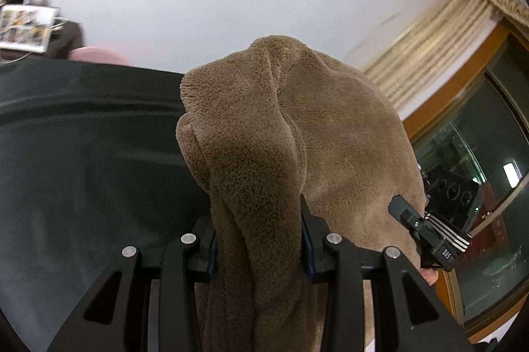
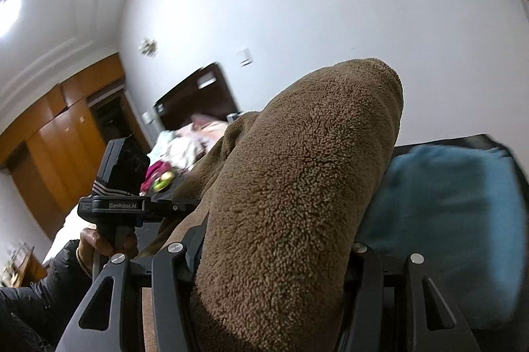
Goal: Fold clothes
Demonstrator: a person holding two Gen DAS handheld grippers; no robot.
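Note:
A brown fleece garment (image 1: 330,127) is lifted up and fills the middle of both views. My left gripper (image 1: 259,239) is shut on a bunched fold of it, and the cloth drapes over the fingers and hides their tips. My right gripper (image 2: 276,246) is shut on another thick fold of the same garment (image 2: 304,170). The right gripper's body (image 1: 426,236) shows at the garment's right edge in the left wrist view. In the right wrist view, a hand (image 2: 105,239) in a black sleeve holds the left gripper's body (image 2: 115,203) at the left.
A black sheet-covered surface (image 1: 82,170) lies below on the left. A teal cloth (image 2: 446,219) lies to the right of the garment. Farther back are a bed with a pile of clothes (image 2: 185,143), a wooden wardrobe (image 2: 66,137), and a curtained window (image 1: 479,153).

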